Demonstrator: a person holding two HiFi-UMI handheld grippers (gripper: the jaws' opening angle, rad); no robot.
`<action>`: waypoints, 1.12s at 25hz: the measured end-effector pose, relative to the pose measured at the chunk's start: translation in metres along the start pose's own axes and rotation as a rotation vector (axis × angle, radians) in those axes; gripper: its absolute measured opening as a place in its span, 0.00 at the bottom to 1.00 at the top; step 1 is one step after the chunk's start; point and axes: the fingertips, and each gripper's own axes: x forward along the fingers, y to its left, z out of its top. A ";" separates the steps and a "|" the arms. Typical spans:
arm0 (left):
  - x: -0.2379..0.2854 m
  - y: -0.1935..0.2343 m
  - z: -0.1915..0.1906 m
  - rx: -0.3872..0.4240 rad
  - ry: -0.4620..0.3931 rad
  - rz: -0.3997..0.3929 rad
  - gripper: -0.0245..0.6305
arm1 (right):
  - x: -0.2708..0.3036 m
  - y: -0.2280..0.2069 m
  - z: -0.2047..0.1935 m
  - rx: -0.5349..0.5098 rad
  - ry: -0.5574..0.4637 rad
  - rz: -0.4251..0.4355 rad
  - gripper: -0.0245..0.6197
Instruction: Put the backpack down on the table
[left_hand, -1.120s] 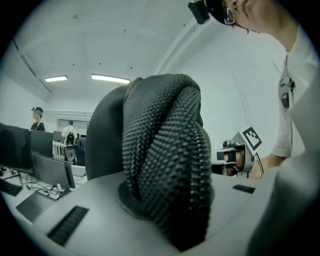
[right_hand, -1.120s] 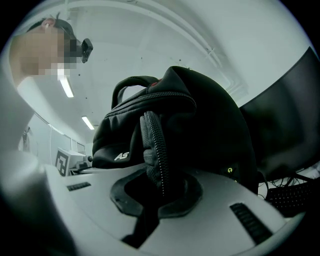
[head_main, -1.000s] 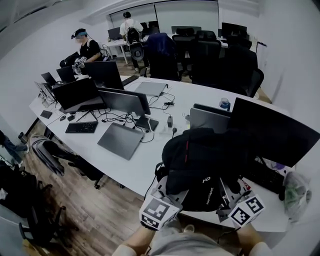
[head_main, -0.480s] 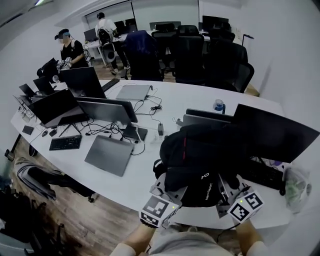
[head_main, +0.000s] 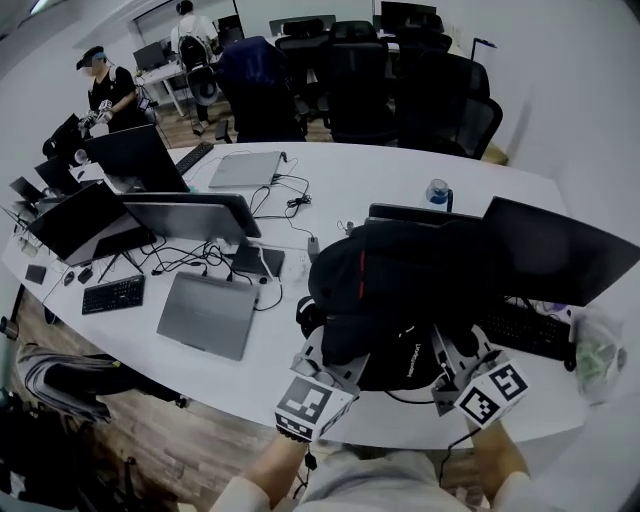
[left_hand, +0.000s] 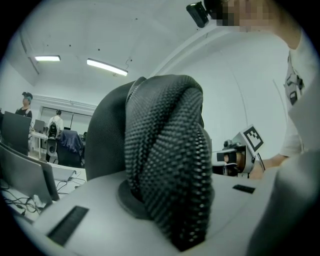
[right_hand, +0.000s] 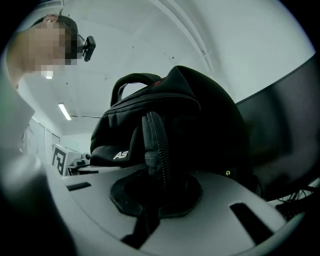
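A black backpack (head_main: 400, 285) with a red stripe is held over the near part of the white table (head_main: 270, 375), in front of me. My left gripper (head_main: 333, 362) is shut on its mesh-padded shoulder strap (left_hand: 167, 165), which fills the left gripper view and sits between the jaws of the left gripper (left_hand: 165, 210). My right gripper (head_main: 457, 352) is shut on another black strap (right_hand: 156, 145) low on the bag; the right gripper (right_hand: 155, 200) looks up at the backpack (right_hand: 170, 115). I cannot tell whether the bag's bottom touches the table.
A dark monitor (head_main: 560, 262) and keyboard (head_main: 528, 335) stand right of the bag, an open laptop (head_main: 415, 215) and a blue bottle (head_main: 437, 192) behind it. A closed laptop (head_main: 208, 315), more monitors and cables lie left. A plastic bag (head_main: 598, 358) sits far right. People stand at back left.
Both grippers and the backpack have moved forward, further in over the table from its near edge. The grips on the straps look unchanged.
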 end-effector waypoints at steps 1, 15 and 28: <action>0.002 0.004 0.000 -0.006 0.002 0.001 0.12 | 0.004 -0.002 0.000 -0.001 0.004 0.000 0.07; 0.058 0.043 -0.010 -0.017 -0.006 0.015 0.12 | 0.049 -0.053 0.004 -0.027 0.018 -0.038 0.07; 0.120 0.087 -0.038 0.005 0.034 0.030 0.12 | 0.090 -0.109 -0.009 0.029 -0.005 -0.083 0.07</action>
